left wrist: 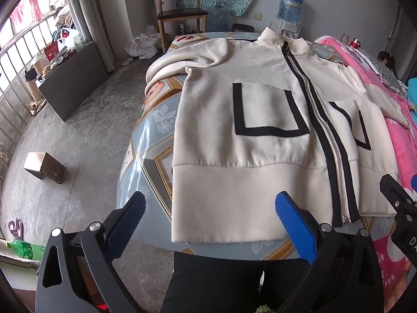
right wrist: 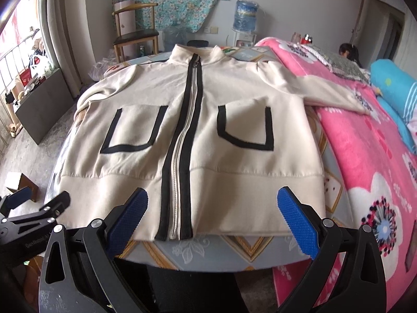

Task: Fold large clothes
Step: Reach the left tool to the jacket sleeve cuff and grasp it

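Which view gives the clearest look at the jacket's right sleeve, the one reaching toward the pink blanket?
The right wrist view. There the right sleeve runs full length from the shoulder of the jacket onto the pink blanket. In the left wrist view it sits compressed at the frame's edge, only partly readable.

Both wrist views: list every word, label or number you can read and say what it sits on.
"D", cut off by the frame edge: white lettering on the right gripper body.
White lettering on the left gripper body: too blurred to read.
Label on the water bottle: too small to read.
Jacket: no text, only black trim and a zip.
Can under the chair: unreadable.
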Demonstrator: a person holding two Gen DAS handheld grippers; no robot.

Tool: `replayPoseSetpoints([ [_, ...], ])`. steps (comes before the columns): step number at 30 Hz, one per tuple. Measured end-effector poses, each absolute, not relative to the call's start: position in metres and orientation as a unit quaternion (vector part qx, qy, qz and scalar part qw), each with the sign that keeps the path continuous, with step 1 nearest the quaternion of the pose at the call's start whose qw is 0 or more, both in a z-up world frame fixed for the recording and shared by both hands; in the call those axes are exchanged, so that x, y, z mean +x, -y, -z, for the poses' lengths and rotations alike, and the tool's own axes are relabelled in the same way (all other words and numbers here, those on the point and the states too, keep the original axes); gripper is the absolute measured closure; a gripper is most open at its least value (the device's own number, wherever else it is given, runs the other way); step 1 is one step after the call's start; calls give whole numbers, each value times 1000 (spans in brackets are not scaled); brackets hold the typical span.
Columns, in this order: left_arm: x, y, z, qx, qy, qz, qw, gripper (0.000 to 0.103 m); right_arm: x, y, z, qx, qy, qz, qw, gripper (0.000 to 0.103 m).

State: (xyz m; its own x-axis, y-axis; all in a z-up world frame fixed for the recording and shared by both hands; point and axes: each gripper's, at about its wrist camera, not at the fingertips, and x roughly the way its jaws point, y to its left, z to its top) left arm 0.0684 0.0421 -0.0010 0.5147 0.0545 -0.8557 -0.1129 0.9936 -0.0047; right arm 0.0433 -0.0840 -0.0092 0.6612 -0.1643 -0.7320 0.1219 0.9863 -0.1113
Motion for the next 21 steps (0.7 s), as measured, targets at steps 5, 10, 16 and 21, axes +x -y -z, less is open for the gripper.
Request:
replayPoseSetpoints([
  [5,92,-66,-1,-41,-489,-55,870,5,70,78,4,-45,-398,73,913,6],
  [10,112,-93,-7,-64,-458,-62,884,5,101,70,-3,-55,-385,48,920,6],
  [16,133,-134,-19,-115,-386,0,915,5,140,56,-6,-23,-377,-42,925,6],
  [21,158,-182,-20,-170,-359,-7,918,5,171,29,0,-7,-379,-120,918,6],
])
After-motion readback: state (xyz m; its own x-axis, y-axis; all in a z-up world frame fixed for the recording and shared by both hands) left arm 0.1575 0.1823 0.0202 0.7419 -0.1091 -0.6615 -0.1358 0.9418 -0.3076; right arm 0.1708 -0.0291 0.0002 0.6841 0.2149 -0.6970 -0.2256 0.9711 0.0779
